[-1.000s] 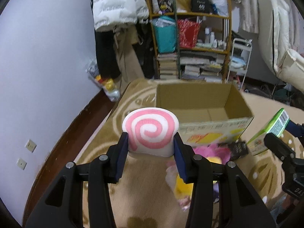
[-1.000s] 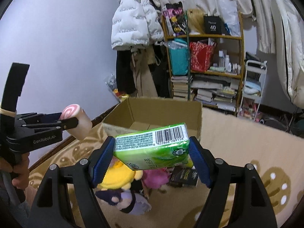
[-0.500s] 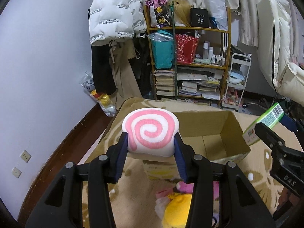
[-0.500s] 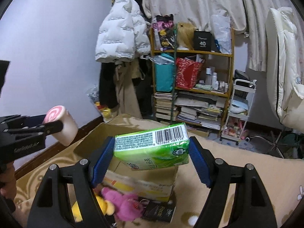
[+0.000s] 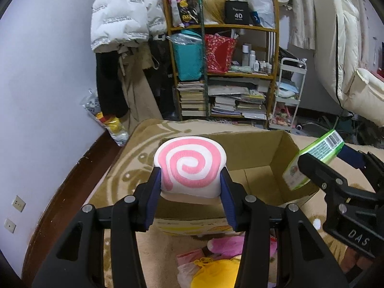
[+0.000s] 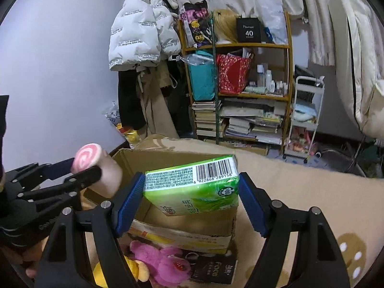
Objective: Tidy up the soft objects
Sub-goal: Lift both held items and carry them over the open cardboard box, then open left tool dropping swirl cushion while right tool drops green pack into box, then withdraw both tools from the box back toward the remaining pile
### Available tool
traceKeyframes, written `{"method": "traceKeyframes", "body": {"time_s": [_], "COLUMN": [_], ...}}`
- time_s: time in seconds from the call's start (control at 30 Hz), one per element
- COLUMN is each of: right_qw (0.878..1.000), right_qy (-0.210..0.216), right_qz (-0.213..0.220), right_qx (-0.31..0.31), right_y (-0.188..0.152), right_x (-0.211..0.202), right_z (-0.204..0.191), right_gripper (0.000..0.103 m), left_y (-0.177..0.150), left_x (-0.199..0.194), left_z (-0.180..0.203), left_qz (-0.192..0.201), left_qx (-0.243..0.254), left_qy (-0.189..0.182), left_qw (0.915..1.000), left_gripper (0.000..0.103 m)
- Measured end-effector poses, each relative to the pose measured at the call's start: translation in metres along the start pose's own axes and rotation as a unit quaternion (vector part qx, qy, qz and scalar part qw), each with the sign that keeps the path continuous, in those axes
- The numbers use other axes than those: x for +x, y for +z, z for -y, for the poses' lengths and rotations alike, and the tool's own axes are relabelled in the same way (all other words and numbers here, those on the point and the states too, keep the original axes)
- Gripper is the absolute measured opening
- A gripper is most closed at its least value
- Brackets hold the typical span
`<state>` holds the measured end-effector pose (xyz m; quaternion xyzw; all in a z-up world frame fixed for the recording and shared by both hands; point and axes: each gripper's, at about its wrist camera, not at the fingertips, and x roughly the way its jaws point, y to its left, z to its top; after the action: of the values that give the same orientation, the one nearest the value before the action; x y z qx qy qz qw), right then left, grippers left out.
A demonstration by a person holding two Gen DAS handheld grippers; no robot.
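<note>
My left gripper [image 5: 189,192] is shut on a white cushion with a pink spiral [image 5: 189,165], held over the near left edge of an open cardboard box [image 5: 271,156]. My right gripper [image 6: 192,192] is shut on a green tissue pack [image 6: 192,184], tilted above the same box [image 6: 180,230]. In the right wrist view the cushion [image 6: 96,168] and left gripper [image 6: 81,175] show at the left. In the left wrist view the tissue pack [image 5: 314,158] hangs over the box's right wall.
A pink plush [image 6: 163,261], a yellow plush [image 6: 136,271] and a black packet [image 6: 213,268] lie on the beige rug in front of the box. A crowded wooden shelf [image 6: 240,91] and hanging coats [image 6: 141,40] stand behind it. A white trolley [image 6: 304,120] is at the right.
Both grippers have moved forward toward the box with their loads. The cushion and the tissue pack now hang over the box's near edge instead of in front of it.
</note>
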<state>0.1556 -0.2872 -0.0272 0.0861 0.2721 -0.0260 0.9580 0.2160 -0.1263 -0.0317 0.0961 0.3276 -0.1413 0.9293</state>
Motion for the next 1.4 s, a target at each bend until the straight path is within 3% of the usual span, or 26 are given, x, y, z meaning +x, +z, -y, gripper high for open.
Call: {"method": "traceKeyframes", "body": {"time_s": [0.27, 0.53, 0.63, 0.67, 0.73, 0.8, 0.93, 1.03, 1.27, 1.33, 1.4], "right_qw": [0.999, 0.997, 0.997, 0.997, 0.997, 0.997, 0.998, 0.997, 0.997, 0.997, 0.998], "right_qy": [0.021, 0.037, 0.035, 0.035, 0.036, 0.031, 0.028, 0.027, 0.017, 0.015, 0.012], "right_qz": [-0.021, -0.034, -0.033, -0.03, -0.025, -0.026, -0.023, -0.016, -0.015, -0.013, -0.011], "right_qx": [0.03, 0.066, 0.061, 0.061, 0.061, 0.059, 0.061, 0.075, 0.08, 0.074, 0.068], "right_y": [-0.008, 0.001, 0.005, 0.006, 0.009, 0.012, 0.018, 0.019, 0.019, 0.017, 0.014], "right_x": [0.012, 0.022, 0.021, 0.02, 0.015, 0.012, -0.001, -0.013, -0.039, -0.047, -0.057], "right_z": [0.008, 0.018, 0.017, 0.018, 0.018, 0.018, 0.021, 0.027, 0.033, 0.033, 0.034], "right_gripper": [0.082, 0.083, 0.092, 0.094, 0.097, 0.103, 0.103, 0.103, 0.103, 0.103, 0.103], "left_y": [-0.001, -0.005, -0.004, -0.004, -0.002, 0.001, 0.009, 0.011, 0.006, 0.001, -0.005], "left_x": [0.021, 0.025, 0.025, 0.023, 0.016, 0.007, -0.003, -0.015, -0.052, -0.062, -0.071], "left_z": [0.001, 0.0, -0.003, -0.004, -0.007, -0.008, -0.01, -0.012, -0.013, -0.012, -0.009], "left_qz": [-0.038, -0.042, -0.046, -0.043, -0.027, -0.011, -0.009, -0.002, 0.016, 0.014, 0.015], "left_qx": [0.006, 0.003, 0.0, 0.0, -0.001, 0.003, 0.009, 0.015, 0.012, 0.006, 0.006], "left_qy": [-0.034, -0.016, -0.011, -0.009, -0.006, -0.002, 0.004, -0.013, 0.005, 0.001, 0.0], "left_qw": [0.9987, 0.999, 0.9989, 0.999, 0.9996, 0.9999, 0.9999, 0.9998, 0.9998, 0.9999, 0.9999], "left_gripper": [0.047, 0.059, 0.065, 0.068, 0.084, 0.088, 0.09, 0.09, 0.091, 0.099, 0.1]}}
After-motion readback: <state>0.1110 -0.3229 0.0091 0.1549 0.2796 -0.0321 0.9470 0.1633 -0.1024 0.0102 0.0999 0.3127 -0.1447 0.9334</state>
